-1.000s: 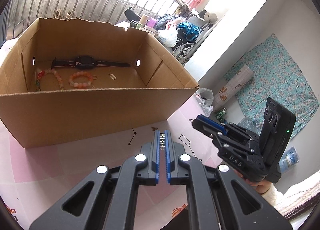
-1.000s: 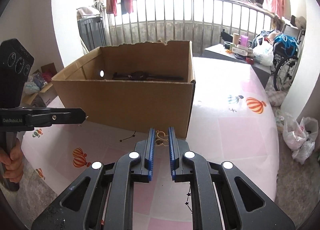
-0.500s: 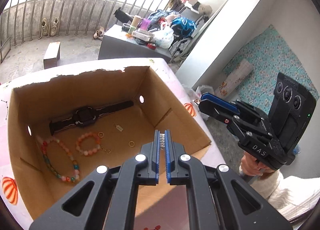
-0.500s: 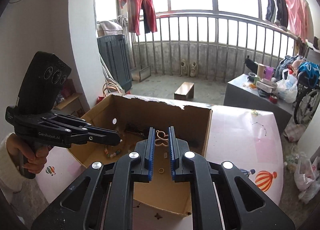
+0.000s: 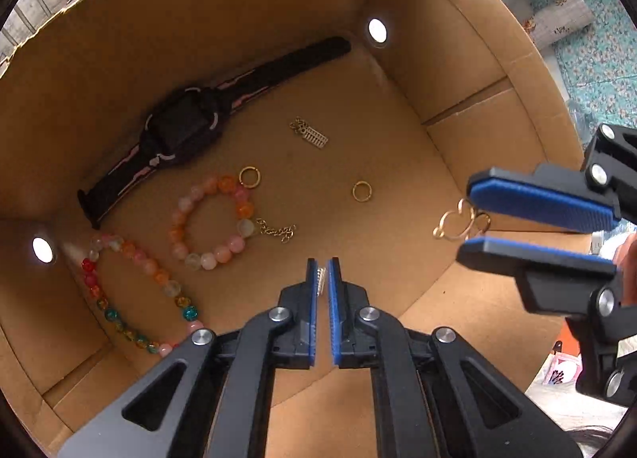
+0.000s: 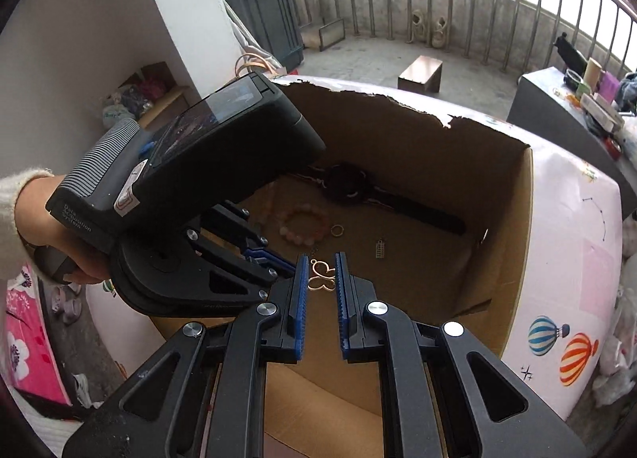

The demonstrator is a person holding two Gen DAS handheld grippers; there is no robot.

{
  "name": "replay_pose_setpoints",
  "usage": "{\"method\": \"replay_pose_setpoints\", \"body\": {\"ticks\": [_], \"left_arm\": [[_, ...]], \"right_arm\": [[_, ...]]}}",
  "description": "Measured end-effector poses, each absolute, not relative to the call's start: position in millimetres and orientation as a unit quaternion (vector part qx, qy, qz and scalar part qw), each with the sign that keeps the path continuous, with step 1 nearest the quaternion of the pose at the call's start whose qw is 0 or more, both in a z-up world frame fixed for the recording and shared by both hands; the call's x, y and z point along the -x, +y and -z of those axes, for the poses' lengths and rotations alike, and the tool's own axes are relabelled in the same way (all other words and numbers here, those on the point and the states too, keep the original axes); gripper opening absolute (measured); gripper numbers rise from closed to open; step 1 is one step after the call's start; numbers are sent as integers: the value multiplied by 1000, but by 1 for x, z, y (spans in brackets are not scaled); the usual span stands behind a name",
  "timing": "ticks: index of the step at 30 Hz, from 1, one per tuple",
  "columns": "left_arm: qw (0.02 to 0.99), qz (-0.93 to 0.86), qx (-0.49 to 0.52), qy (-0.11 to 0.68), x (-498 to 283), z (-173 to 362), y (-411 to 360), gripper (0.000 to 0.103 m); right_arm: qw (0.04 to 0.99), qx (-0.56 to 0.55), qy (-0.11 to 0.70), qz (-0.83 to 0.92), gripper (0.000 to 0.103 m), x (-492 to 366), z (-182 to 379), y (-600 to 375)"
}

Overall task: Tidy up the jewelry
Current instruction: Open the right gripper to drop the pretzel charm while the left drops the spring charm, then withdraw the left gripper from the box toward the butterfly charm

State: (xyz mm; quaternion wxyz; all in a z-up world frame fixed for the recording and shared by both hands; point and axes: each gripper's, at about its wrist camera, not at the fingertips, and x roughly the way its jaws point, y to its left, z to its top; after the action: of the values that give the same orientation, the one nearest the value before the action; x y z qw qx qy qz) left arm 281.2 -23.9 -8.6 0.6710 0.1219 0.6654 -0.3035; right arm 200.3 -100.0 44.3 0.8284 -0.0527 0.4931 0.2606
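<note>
Hovering over cardboard box: left gripper jaws opening, small silver charm between them, ready to drop beside bead bracelets. Right gripper jaws clenched on gold butterfly pendant, waiting above box floor.

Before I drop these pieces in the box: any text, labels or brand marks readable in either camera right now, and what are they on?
"Data Acquisition System": white print on the left tongs' black housing, right wrist view.
Red-bordered sticker beside it: too small to read.
Faint embossed line on the round body below: unreadable.
Box, watch, jewelry: no lettering visible.
</note>
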Motion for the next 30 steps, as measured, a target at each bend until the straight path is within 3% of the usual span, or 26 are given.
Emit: {"method": "replay_pose_setpoints", "body": {"ticks": [2, 3, 16, 20, 24, 27, 30], "left_arm": [[677, 293, -134, 662, -278, 8, -24, 40], [681, 291, -138, 658, -276, 7, -23, 43], [767, 296, -121, 556, -211, -53, 28, 45], [799, 324, -97, 497, -179, -95, 30, 45], [811, 398, -54, 425, -131, -123, 28, 45], [803, 433, -28, 408, -100, -107, 16, 45], [791, 442, 15, 423, -96, -65, 1, 45]], "right_arm": [[821, 50, 506, -258, 11, -204, -42, -100], [819, 53, 510, -258, 11, -204, -40, -99], [760, 63, 604, -232, 6, -213, 1, -87], [786, 49, 573, -227, 8, -204, -13, -93], [857, -1, 467, -220, 8, -164, -60, -131], [898, -22, 390, -204, 12, -122, -85, -165], [910, -55, 367, -182, 20, -84, -89, -197]]}}
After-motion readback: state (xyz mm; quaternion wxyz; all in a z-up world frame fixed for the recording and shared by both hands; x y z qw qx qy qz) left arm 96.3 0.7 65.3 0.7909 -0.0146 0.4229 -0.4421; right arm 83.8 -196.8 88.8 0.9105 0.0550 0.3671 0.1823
